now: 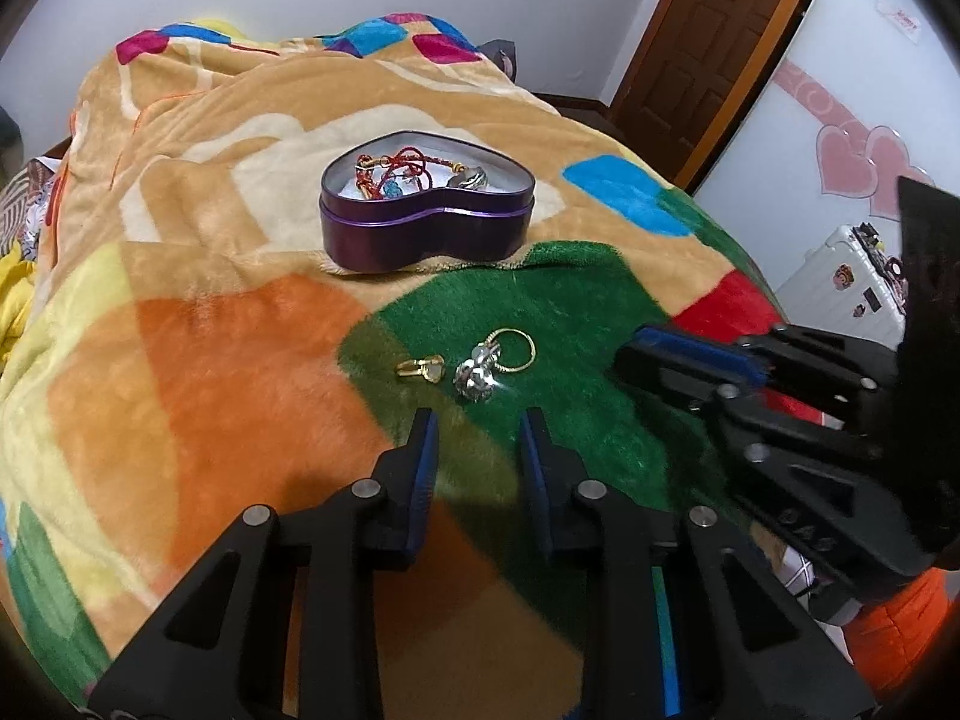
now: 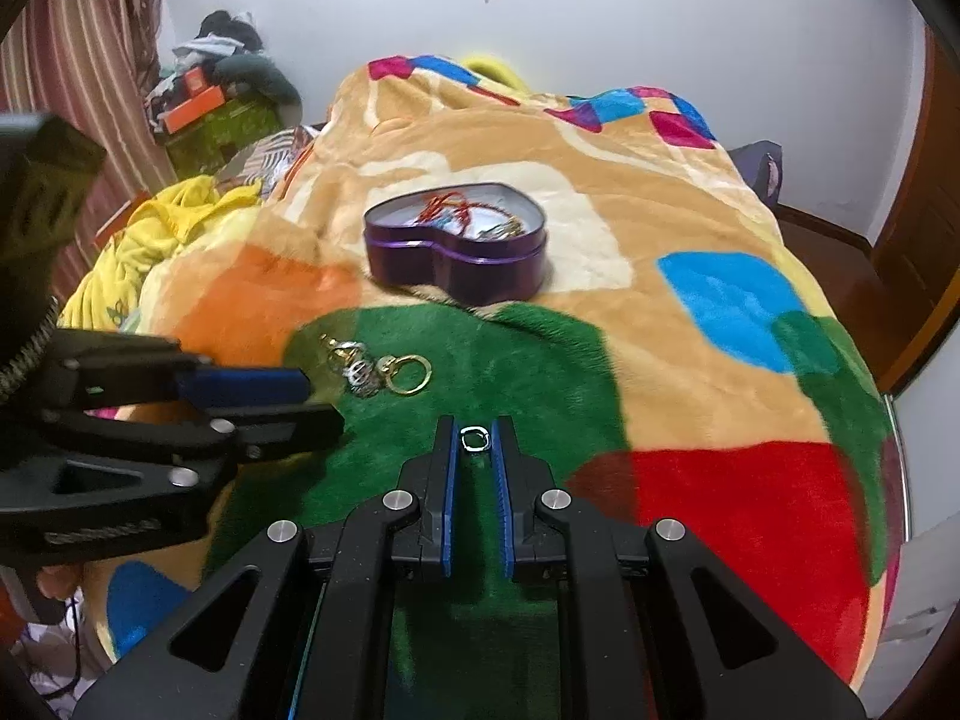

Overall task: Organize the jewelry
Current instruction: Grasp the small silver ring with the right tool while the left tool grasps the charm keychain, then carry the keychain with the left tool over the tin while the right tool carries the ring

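A purple heart-shaped tin stands open on the blanket with red cord jewelry inside; it also shows in the right wrist view. On the green patch lie a small gold ring, a crystal charm and a gold hoop; they also show in the right wrist view. My left gripper is open, just short of the charm. My right gripper is shut on a small silver ring, held above the green patch.
A patchwork fleece blanket covers the bed. A wooden door and a white suitcase are to the right. Yellow cloth and a cluttered pile lie at the far left.
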Motion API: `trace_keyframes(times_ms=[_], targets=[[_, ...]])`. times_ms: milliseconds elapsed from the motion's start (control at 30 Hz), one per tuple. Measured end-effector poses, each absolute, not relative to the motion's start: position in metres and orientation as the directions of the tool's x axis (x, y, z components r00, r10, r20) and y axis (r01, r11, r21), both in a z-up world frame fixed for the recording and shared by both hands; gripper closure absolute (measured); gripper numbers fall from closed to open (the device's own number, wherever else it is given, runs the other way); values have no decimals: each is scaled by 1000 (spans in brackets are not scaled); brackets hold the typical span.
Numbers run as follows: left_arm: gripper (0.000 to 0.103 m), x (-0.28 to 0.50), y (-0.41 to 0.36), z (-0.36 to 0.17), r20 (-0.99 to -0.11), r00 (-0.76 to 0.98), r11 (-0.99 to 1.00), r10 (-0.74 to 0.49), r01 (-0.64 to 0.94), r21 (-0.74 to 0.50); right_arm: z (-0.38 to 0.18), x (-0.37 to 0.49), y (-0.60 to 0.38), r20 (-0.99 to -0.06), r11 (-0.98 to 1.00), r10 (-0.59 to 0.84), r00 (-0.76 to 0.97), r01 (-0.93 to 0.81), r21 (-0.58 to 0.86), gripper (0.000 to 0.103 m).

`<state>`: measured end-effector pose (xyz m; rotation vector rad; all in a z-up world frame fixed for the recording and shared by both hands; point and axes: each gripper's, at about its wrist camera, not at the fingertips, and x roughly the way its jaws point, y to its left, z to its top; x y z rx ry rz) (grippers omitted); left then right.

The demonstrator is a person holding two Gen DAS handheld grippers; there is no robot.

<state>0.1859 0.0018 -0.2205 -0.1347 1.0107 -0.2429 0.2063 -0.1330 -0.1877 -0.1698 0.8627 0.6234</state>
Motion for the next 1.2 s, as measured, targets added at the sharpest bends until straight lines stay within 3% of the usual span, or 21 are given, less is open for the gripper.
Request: trace_keyframes(times_ms=[267, 467, 1200], targets=[[80, 197, -3, -226, -828, 502, 969, -248, 144, -202, -186, 211, -139, -746, 818, 450, 491, -562, 124, 93], [90, 201, -3, -227, -828, 510, 973, -233, 130, -193, -185, 211, -140, -744, 819, 453, 492, -560, 129, 93], [90, 178, 8, -177, -749, 620, 972, -236, 140, -190, -139, 210, -139, -661, 821, 480, 577, -561, 107, 93]])
